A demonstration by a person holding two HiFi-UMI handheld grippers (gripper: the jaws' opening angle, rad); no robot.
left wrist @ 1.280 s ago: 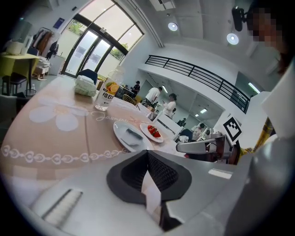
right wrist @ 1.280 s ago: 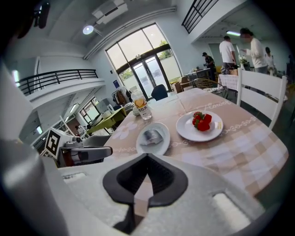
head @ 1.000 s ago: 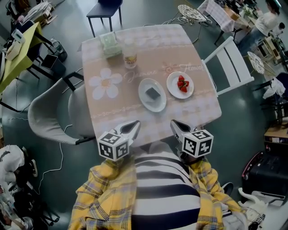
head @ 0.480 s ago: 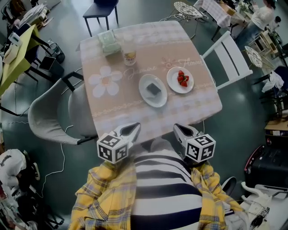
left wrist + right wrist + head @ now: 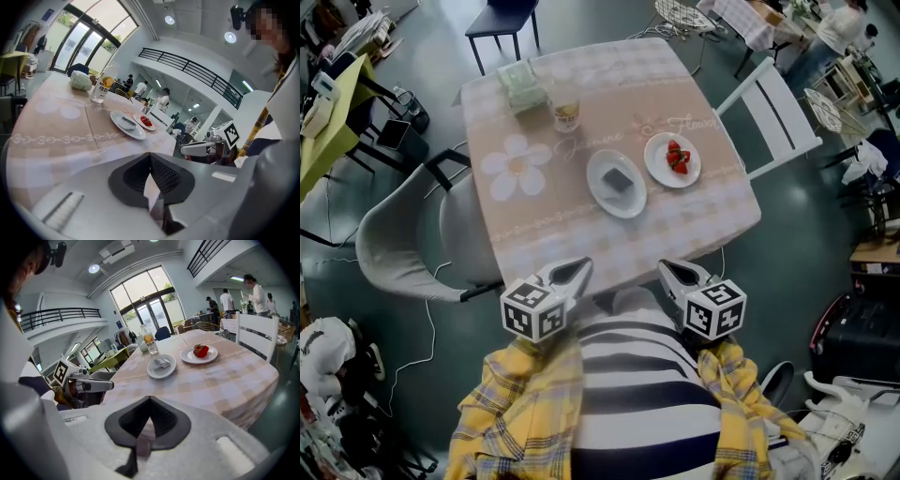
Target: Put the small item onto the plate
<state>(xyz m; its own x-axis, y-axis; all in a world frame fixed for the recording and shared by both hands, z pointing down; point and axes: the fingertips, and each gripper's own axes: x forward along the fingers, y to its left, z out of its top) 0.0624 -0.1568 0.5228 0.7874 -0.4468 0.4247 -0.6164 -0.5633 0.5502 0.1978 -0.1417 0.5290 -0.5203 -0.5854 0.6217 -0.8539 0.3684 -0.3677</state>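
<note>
A small dark grey item (image 5: 620,180) lies on a white oval plate (image 5: 598,192) at the middle of the pink-clothed table (image 5: 544,234). Beside it on the right, a round plate (image 5: 657,171) holds strawberries (image 5: 677,157). My left gripper (image 5: 577,269) and right gripper (image 5: 667,268) hover at the table's near edge, in front of the person's striped shirt. Both are shut with nothing in them. The left gripper view shows its jaws (image 5: 150,157) closed and the item (image 5: 126,123) far ahead. In the right gripper view its jaws (image 5: 149,401) also meet, with the item (image 5: 161,363) ahead.
A drink cup (image 5: 566,114) and a green packet (image 5: 517,86) stand at the table's far side. A grey armchair (image 5: 403,234) is on the left and a white slatted chair (image 5: 773,117) on the right. People stand far off in the hall.
Both grippers have drawn back a little from the table's near edge toward the person. The plates and the item lie as before.
</note>
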